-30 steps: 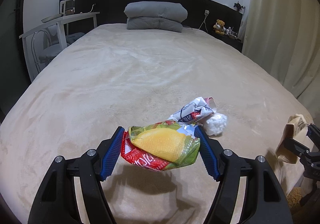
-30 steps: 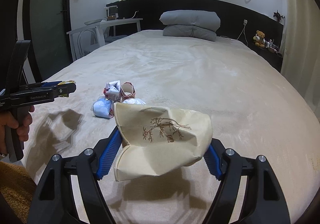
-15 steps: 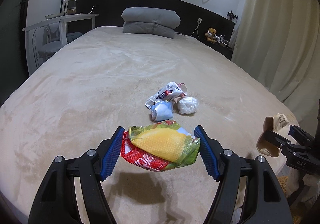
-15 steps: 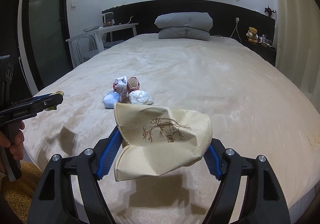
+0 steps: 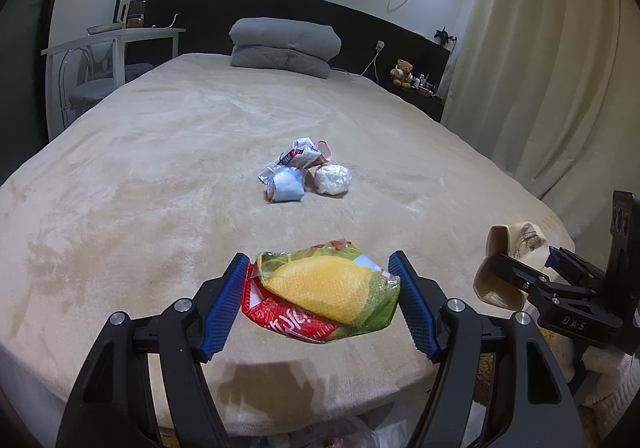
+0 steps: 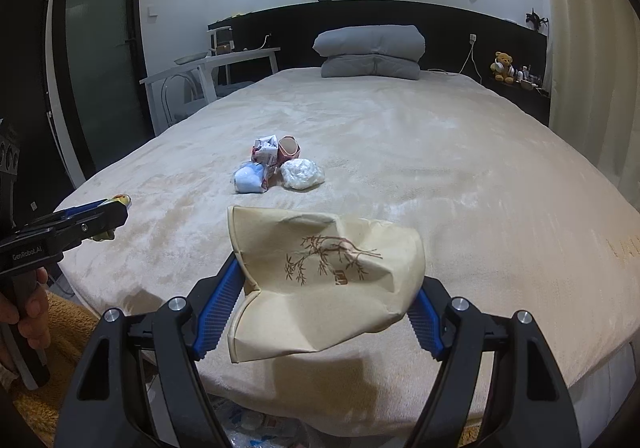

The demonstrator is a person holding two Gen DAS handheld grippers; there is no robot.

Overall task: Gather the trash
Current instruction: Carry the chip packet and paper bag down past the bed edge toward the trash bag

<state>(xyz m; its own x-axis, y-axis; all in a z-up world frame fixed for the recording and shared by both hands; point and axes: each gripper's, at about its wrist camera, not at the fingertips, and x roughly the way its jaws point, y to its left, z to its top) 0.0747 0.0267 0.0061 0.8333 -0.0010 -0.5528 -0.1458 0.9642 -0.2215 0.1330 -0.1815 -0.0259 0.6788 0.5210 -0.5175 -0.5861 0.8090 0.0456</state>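
A crumpled snack wrapper [image 5: 326, 290], yellow, green and red, is pinched between the left gripper's [image 5: 320, 302] jaws above the near edge of the bed [image 5: 160, 152]. A crushed beige paper cup [image 6: 324, 276] with a brown branch print sits sideways in the right gripper's [image 6: 320, 312] jaws. Mid-bed lies a tight cluster: a blue wad [image 5: 286, 188], a white wad [image 5: 332, 179], a crumpled printed carton [image 5: 302, 156] and a small pink-rimmed cup [image 6: 289, 147] on its side, all touching.
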